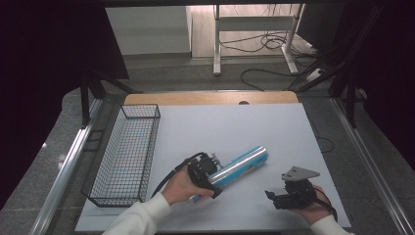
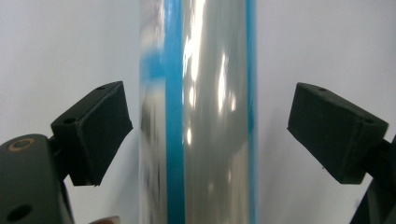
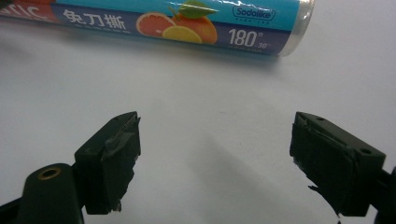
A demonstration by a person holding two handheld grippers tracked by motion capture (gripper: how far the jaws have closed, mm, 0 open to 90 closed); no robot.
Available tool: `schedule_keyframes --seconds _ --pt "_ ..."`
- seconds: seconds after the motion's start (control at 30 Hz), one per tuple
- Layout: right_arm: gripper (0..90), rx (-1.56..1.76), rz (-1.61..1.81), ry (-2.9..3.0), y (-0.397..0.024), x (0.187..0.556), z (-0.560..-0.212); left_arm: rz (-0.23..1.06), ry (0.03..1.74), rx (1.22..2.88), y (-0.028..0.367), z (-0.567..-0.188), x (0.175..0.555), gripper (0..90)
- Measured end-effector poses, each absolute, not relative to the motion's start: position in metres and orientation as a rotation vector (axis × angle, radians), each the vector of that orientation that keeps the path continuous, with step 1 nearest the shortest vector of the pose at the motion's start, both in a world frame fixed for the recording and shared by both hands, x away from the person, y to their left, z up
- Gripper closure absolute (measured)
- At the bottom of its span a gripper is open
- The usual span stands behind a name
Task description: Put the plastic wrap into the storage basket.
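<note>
A long roll of cling film [image 1: 242, 164] in a blue and silver wrapper lies slantwise on the white mat [image 1: 235, 122], in front of the person. My left gripper [image 1: 213, 177] straddles the roll's near end. In the left gripper view the roll [image 2: 205, 116] runs up between the jaws of my left gripper [image 2: 215, 133], with a gap on each side, so the pads are off it and the gripper is open. My right gripper [image 1: 270, 197] rests low at the front right, open and empty [image 3: 217, 158]. Ahead of it the roll [image 3: 163, 18] shows fruit pictures and print.
A black wire basket [image 1: 140, 105] stands along the mat's left side, with nothing in it. A wooden table edge [image 1: 210, 98] shows behind the mat. Beyond it are a floor, cables and a white stand [image 1: 254, 24].
</note>
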State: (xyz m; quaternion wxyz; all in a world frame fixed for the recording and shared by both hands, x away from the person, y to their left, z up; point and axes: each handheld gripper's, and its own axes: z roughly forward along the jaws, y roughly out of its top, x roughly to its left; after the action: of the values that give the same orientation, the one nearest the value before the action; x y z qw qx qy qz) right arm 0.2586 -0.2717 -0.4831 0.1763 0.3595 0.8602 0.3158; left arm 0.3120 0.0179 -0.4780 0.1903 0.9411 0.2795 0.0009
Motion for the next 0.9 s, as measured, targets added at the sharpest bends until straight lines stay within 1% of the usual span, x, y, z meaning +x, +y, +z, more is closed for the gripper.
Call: schedule_keyframes --seconds 0.17,0.33,0.6,0.8,0.9 --pt "16.8 1.026 0.888 2.433 -0.273 0.258 -0.483 -0.037 0.782 2.637 -0.01 -0.478 0.337 14.8" --pt "16.8 1.031 0.884 2.433 -0.276 0.258 -0.484 -0.058 0.781 2.643 -0.025 -0.482 0.354 17.8" --pt "16.8 1.035 0.881 2.437 -0.275 0.259 -0.485 -0.138 0.799 2.68 -0.032 -0.493 0.362 22.1" --pt "16.6 1.05 0.868 2.43 -0.276 0.26 -0.485 -0.143 0.803 2.712 -0.029 -0.494 0.358 25.4" --pt "16.6 1.06 0.866 2.426 -0.277 0.261 -0.485 -0.155 0.808 2.715 -0.026 -0.495 0.359 28.9"
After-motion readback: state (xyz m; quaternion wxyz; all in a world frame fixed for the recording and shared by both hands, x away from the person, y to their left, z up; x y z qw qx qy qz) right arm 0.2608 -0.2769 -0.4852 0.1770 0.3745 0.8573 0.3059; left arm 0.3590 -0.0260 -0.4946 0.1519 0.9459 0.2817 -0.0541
